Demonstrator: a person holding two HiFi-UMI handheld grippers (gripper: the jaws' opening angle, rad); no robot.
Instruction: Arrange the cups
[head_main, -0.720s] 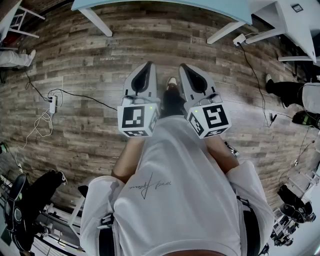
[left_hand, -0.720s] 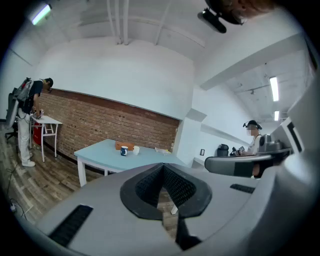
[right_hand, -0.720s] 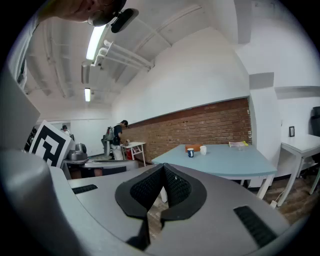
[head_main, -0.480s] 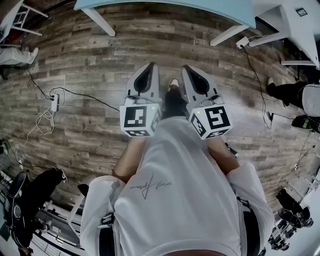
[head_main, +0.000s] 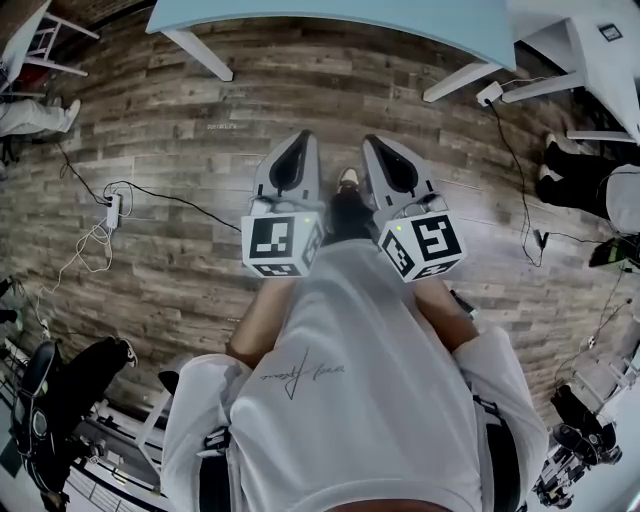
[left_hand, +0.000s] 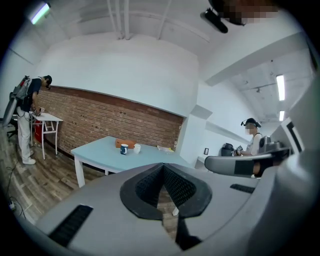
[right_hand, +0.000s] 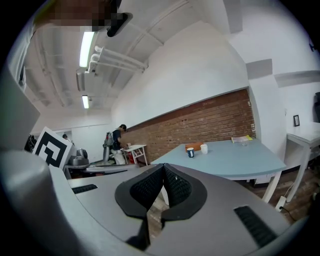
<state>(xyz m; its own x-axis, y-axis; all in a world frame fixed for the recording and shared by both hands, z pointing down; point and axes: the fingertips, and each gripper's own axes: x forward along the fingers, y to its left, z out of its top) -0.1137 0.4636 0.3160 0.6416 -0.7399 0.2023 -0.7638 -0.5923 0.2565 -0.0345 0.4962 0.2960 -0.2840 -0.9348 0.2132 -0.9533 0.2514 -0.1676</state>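
Left gripper (left_hand: 163, 170): clenched, empty.
Right gripper (right_hand: 163, 169): clenched, empty.
Blue cup (right_hand: 190, 152), white cup (right_hand: 203, 148): side by side on pale blue table (right_hand: 240, 161).

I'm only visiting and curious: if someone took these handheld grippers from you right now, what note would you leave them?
Left gripper: shut, empty.
Right gripper: shut, empty.
Both are held out in front of the person, short of the light-blue table.
Blue cup and white cup stand side by side on it.
Done: nothing visible.
Left: approach and arrange the cups.
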